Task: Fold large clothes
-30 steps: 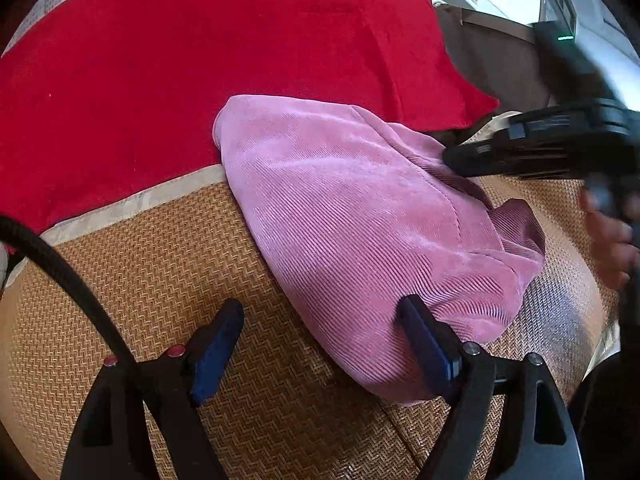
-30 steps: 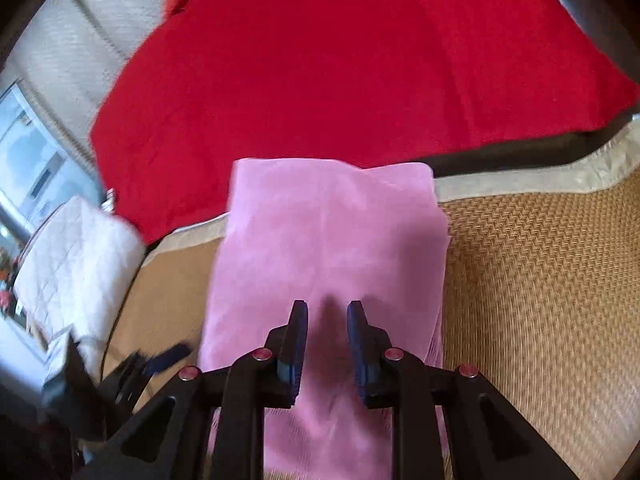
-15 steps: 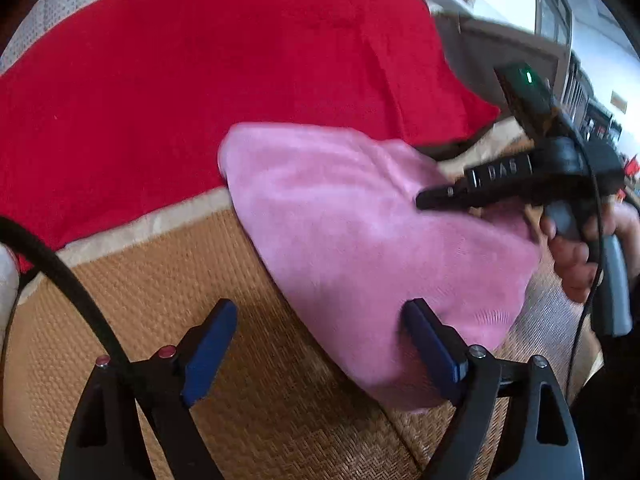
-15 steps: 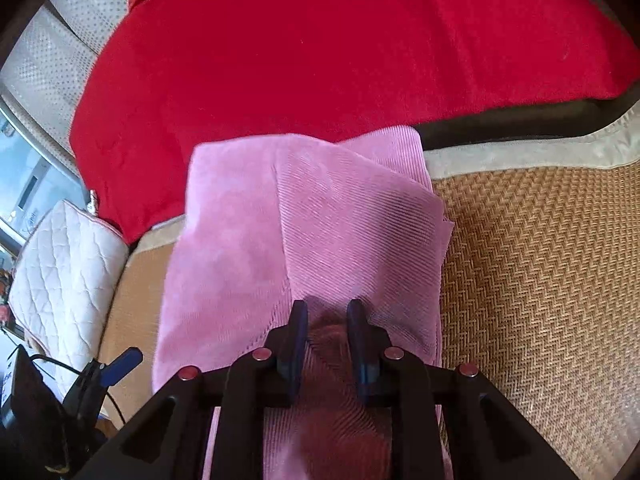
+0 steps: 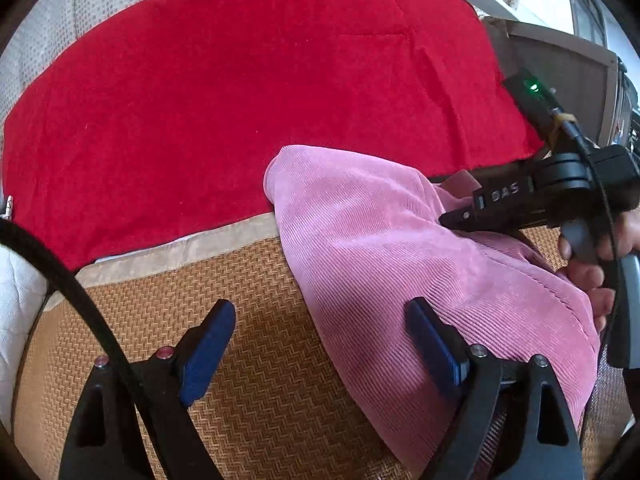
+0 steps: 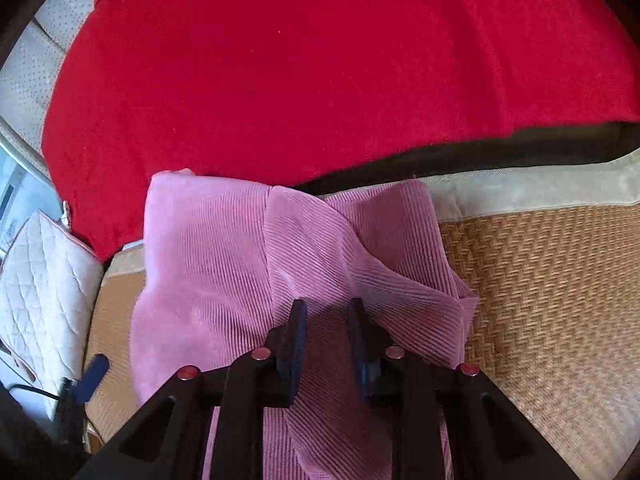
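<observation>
From the left wrist: left gripper (image 5: pixel 320 344) fingers wide apart, empty, one pad over the woven mat (image 5: pixel 240 380), the other at the edge of the pink corduroy garment (image 5: pixel 380 240). Since a second ago the right gripper (image 5: pixel 452 218) has come down onto the cloth.

From the right wrist: right gripper (image 6: pixel 326 320) fingers close together, pinching a raised ridge of garment (image 6: pixel 224 272). The flat fold has bunched; probably needs re-smoothing.
</observation>
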A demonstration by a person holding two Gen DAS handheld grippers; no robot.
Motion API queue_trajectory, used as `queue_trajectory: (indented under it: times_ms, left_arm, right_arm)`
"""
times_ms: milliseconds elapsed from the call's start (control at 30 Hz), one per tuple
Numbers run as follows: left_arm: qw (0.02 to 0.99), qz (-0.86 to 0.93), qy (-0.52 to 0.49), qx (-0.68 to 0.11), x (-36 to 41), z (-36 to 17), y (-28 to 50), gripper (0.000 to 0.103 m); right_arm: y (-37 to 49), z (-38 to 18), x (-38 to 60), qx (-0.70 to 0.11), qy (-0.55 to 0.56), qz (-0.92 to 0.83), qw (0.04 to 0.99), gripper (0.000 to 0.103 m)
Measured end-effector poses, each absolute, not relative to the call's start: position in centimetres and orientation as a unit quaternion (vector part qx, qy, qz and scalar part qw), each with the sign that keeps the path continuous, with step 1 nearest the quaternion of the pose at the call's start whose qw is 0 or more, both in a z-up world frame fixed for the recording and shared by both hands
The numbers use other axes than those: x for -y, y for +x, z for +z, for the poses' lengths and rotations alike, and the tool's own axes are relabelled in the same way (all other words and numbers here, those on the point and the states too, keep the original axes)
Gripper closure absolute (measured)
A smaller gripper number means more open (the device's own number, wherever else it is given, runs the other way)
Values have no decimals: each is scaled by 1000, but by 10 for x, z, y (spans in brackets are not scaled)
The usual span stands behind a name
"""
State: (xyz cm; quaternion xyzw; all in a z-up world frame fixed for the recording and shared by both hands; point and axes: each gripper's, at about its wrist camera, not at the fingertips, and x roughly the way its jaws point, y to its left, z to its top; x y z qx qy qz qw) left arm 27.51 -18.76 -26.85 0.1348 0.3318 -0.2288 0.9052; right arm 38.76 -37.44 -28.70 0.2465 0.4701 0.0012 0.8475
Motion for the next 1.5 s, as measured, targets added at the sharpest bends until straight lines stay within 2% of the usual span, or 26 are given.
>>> queue_trajectory:
  times_ms: [167, 433, 600, 700, 967, 1200, 1500]
  left_arm:
    - [910, -214, 153, -321, 186, -269, 274, 15]
    - [914, -204, 161, -313, 188, -268, 267, 15]
    - [916, -200, 169, -303, 190, -269, 263, 15]
    - [917, -198, 171, -302, 189, -265, 259, 15]
    - [919, -150, 128, -342, 150, -250, 259, 15]
    - [913, -95, 92, -386, 109, -257, 269, 15]
    - [917, -91, 103, -375, 96, -258, 264, 15]
  right_arm:
    - [361, -256, 373, -462, 243, 10, 853, 77]
    - [280, -216, 341, -468, 157, 17, 870, 77]
    - [269, -260, 334, -503, 138, 31, 853, 77]
    - [268, -256, 327, -496, 110, 27, 861, 77]
    - [271, -261, 343, -494, 135, 44, 858, 77]
    - [273, -261, 332, -495, 128, 41, 859, 77]
    - [279, -262, 328, -495, 123, 38, 859, 77]
